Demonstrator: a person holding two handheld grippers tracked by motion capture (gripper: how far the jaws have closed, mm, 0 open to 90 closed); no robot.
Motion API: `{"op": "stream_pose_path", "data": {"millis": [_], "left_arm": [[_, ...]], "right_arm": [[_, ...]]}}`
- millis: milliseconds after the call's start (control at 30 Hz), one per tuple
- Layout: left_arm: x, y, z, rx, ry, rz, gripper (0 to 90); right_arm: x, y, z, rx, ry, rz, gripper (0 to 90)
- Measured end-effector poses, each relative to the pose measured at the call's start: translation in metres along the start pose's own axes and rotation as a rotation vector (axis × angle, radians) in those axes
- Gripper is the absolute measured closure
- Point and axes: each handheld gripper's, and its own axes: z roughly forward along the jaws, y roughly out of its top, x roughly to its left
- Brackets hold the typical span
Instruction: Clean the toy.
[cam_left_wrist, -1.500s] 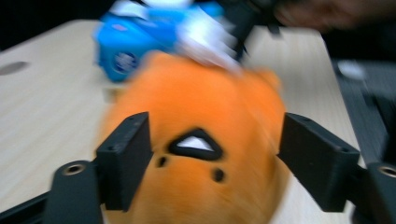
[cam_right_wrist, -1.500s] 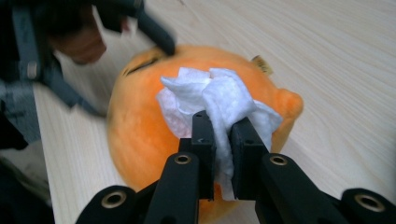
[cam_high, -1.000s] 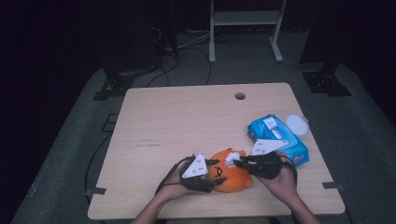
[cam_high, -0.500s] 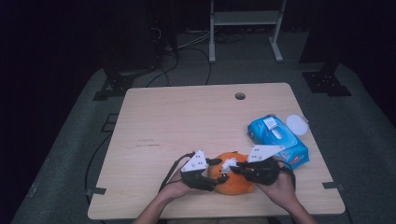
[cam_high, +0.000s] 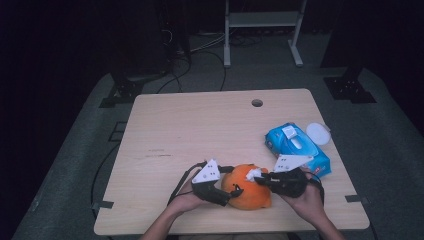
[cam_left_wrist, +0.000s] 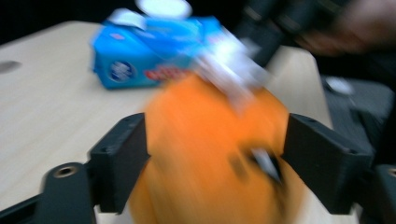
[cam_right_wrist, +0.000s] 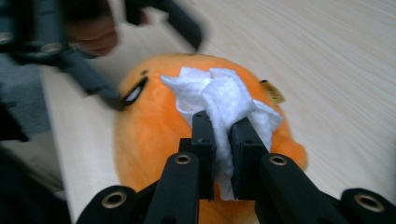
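Observation:
An orange plush toy (cam_high: 247, 192) lies near the table's front edge. My left gripper (cam_high: 231, 192) comes at it from the left. In the left gripper view its jaws flank the blurred plush (cam_left_wrist: 201, 140); they have just been opening, with the toy between them and not clamped. My right gripper (cam_high: 262, 178) reaches in from the right and is shut on a crumpled white wipe (cam_right_wrist: 219, 93). The wipe rests on top of the plush (cam_right_wrist: 154, 135), near its dark eye.
A blue pack of wet wipes (cam_high: 295, 145) lies right of the plush, with a round white lid (cam_high: 318, 133) beside it near the table's right edge. The wooden table (cam_high: 200, 130) has a cable hole (cam_high: 257, 103) at the back. A metal stand is on the floor beyond.
The left gripper's jaws stand wider apart around the plush than before. The plush and both hands have shifted slightly toward the front edge. The right gripper still holds the wipe.

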Motion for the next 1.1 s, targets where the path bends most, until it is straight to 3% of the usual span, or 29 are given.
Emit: {"op": "stream_pose_path", "data": {"millis": [33,67,133,433,533,600,700,933,1100], "left_arm": [[0.000,-0.001,0.002,0.011,-0.002,0.008,25.5],[-0.001,-0.004,0.002,0.021,0.003,0.024,28.7],[-0.001,-0.006,0.002,0.028,-0.002,0.016,34.7],[-0.002,-0.009,0.002,0.025,-0.013,0.028,39.5],[-0.008,-0.007,0.004,0.028,-0.035,0.055,39.6],[-0.012,-0.007,0.005,0.034,-0.053,0.079,39.1],[-0.011,-0.007,0.004,0.038,-0.061,0.081,39.0],[-0.012,-0.007,0.004,0.035,-0.069,0.090,39.5],[-0.016,-0.006,0.005,0.040,-0.081,0.116,38.7]], "right_arm": [[0.004,0.003,0.002,-0.009,0.016,-0.010,81.2],[0.009,0.006,0.003,-0.005,0.009,-0.029,81.1],[0.010,0.008,0.004,0.005,-0.016,-0.053,81.1],[-0.032,-0.011,-0.011,0.003,-0.028,0.110,81.2],[-0.031,-0.009,-0.013,-0.009,-0.031,0.109,81.3],[-0.025,-0.004,-0.011,-0.017,-0.030,0.084,81.2],[-0.020,0.001,-0.008,-0.014,-0.026,0.061,81.2],[-0.034,-0.010,-0.017,0.014,-0.016,0.121,81.2],[-0.028,0.005,-0.012,-0.013,-0.017,0.081,81.2]]}}
